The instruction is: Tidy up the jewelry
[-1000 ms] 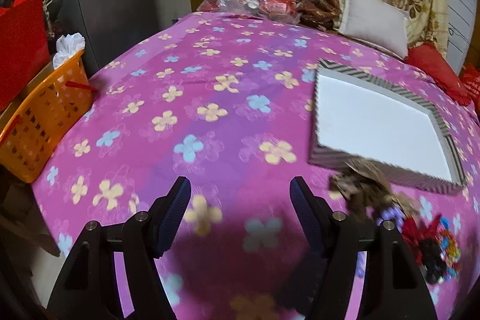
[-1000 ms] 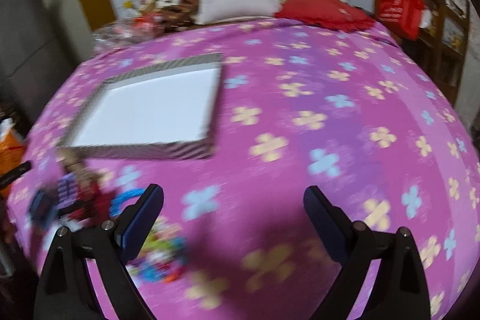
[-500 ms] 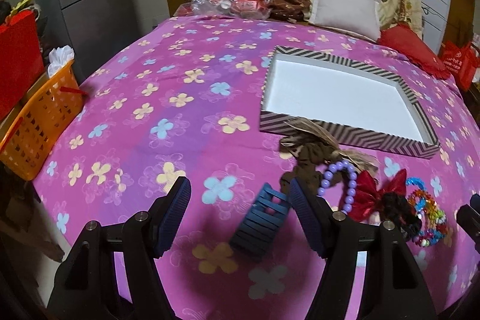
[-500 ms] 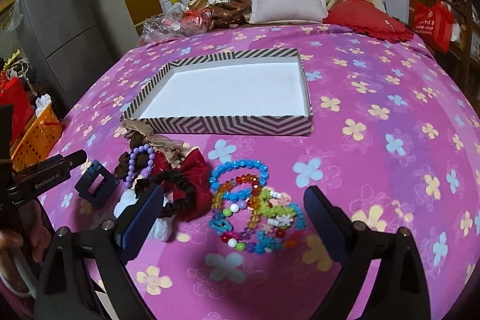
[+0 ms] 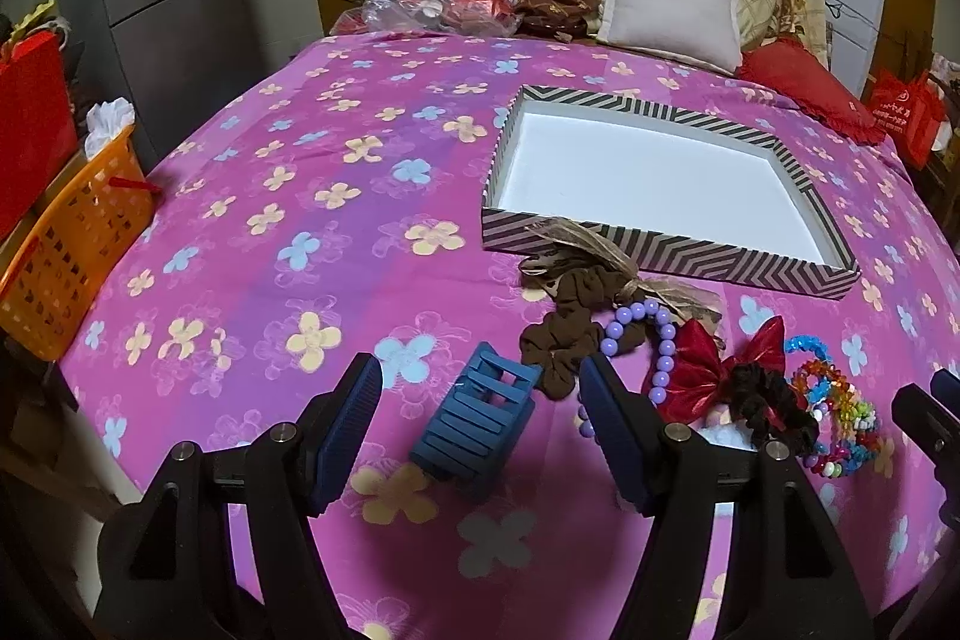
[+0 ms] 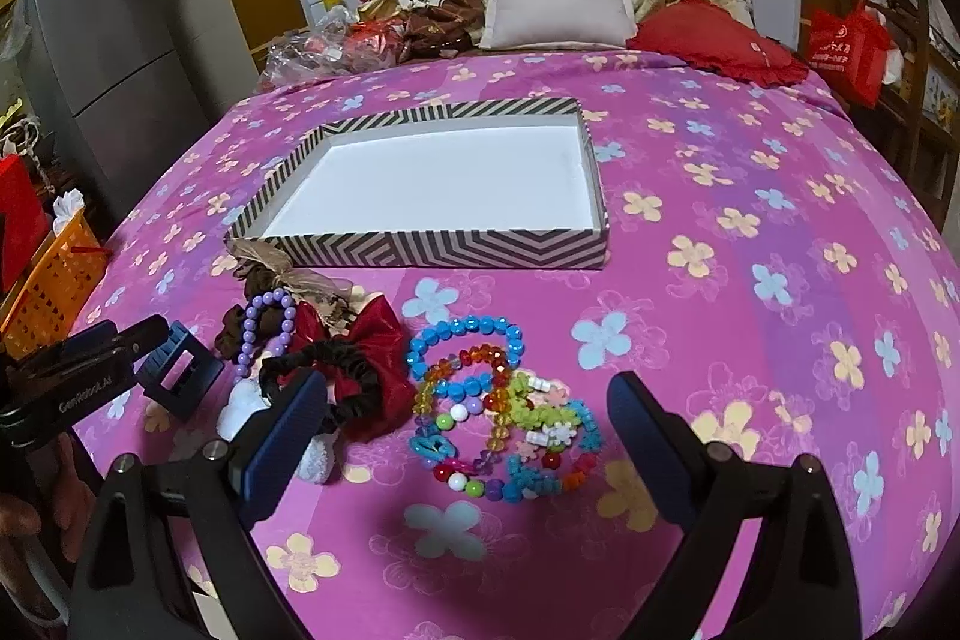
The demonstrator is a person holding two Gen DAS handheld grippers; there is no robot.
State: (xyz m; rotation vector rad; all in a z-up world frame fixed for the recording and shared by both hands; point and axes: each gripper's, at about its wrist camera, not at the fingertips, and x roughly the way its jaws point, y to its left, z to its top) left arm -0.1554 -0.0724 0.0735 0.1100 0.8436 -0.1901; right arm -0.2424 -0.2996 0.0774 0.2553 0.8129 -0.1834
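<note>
Your left tongs [image 5: 480, 430] hang released over the flowered pink bedspread [image 5: 270, 220], their pads spread either side of the blue hair claw clip [image 5: 474, 424] without touching it. Your right tongs [image 6: 465, 436] are likewise spread wide, above the heap of coloured bead bracelets [image 6: 498, 400]. Between clip and bracelets lie a brown scrunchie [image 5: 561, 340], a purple bead bracelet [image 5: 645, 340], a red bow [image 6: 366, 340] and a black scrunchie [image 6: 324, 370]. Just beyond them the striped box [image 6: 420, 247] sits with nothing in it.
</note>
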